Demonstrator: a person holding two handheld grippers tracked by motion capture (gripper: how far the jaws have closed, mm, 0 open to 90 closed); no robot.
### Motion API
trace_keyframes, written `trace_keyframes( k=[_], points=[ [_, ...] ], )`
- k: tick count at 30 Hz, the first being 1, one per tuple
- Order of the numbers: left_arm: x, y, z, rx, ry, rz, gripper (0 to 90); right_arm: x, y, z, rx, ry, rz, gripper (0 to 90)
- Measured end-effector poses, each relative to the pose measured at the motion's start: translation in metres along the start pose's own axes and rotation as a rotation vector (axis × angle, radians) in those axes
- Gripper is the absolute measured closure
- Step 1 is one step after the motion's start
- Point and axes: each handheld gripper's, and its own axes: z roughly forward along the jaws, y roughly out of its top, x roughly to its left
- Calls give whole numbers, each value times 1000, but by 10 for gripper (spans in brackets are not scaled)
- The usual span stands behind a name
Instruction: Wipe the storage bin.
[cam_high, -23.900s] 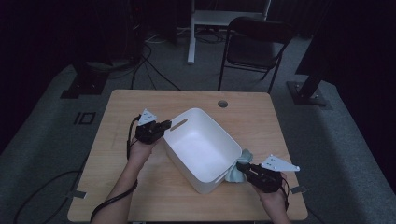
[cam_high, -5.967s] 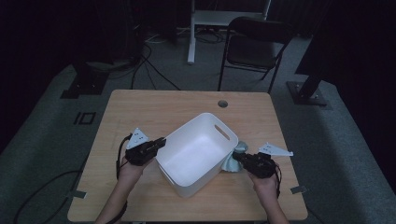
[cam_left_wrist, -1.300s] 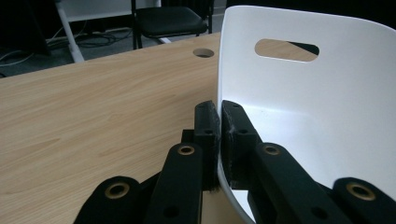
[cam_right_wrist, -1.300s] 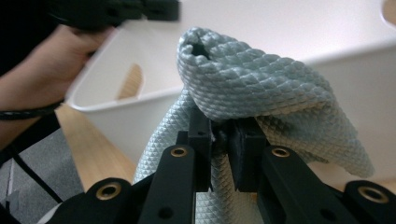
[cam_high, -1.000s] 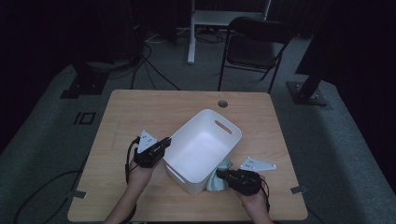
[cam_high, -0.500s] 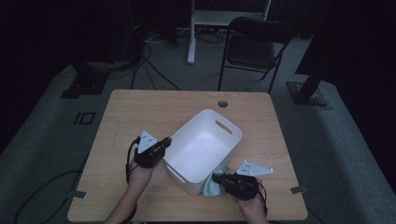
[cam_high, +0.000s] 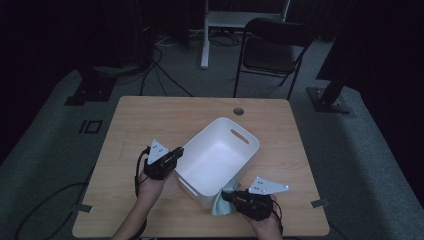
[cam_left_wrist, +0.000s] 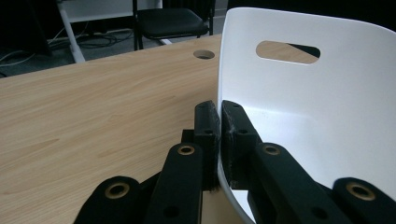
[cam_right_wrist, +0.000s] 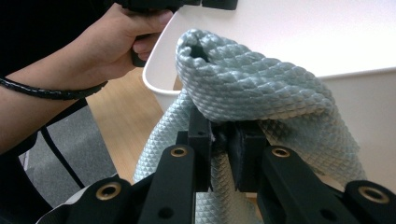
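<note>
Hand-held gripper (cam_right_wrist: 219, 135) half-buried in cloth (cam_right_wrist: 261, 88)

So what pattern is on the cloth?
The pale grey-blue cloth has a raised diamond weave, clearest in the right gripper view.

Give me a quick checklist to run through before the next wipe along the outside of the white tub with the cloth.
1. Left tool clamped on the white tub's rim: ok, one jaw on each side of the wall.
2. Right tool gripping the grey-green cloth: ok, fabric pinched between the jaws.
3. Cloth against the tub's outer wall: ok in the right gripper view.
4. Tub fully on the table: ok.
5. Tub's base flat on the table: cannot tell.
</note>
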Motion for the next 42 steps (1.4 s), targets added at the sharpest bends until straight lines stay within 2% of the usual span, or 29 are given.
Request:
trace_keyframes(
  k=[3, 4, 6, 8, 11, 13, 21, 25, 29, 34, 38, 42],
  points=[
    [0, 0, 0, 1, 0, 1, 862, -1, -2, 1, 10, -1, 4, 804],
    [0, 0, 0, 0, 2, -1, 862, -3, -8, 6, 38, -11, 10, 804],
    [0, 0, 0, -1, 5, -1, 862, -2, -8, 6, 42, -12, 15, 804],
    [0, 0, 0, -2, 5, -1, 862, 0, -6, 4, 27, 24, 27, 803],
    [0, 0, 0, -3, 3, 0, 862, 11, 0, 2, 14, 50, -6, 802],
    [0, 0, 0, -4, 0, 2, 861, 14, 1, 3, 17, 50, -18, 802],
    [0, 0, 0, 2, -8, 8, 860, 4, -7, 8, 39, 38, -12, 804],
    [0, 0, 0, 1, -6, 9, 858, -6, -12, 9, 59, 26, 25, 804],
    [-1, 0, 0, -2, 6, 8, 858, -12, -9, 3, 37, 3, 35, 804],
    [0, 0, 1, -4, 2, 2, 859, -27, -2, -13, -4, -59, 33, 805],
    [0, 0, 1, -2, 1, 3, 859, -53, 2, -30, -31, -144, 52, 805],
    [0, 1, 1, 3, -2, 3, 859, -83, 6, -45, -64, -219, 96, 806]
  ],
)
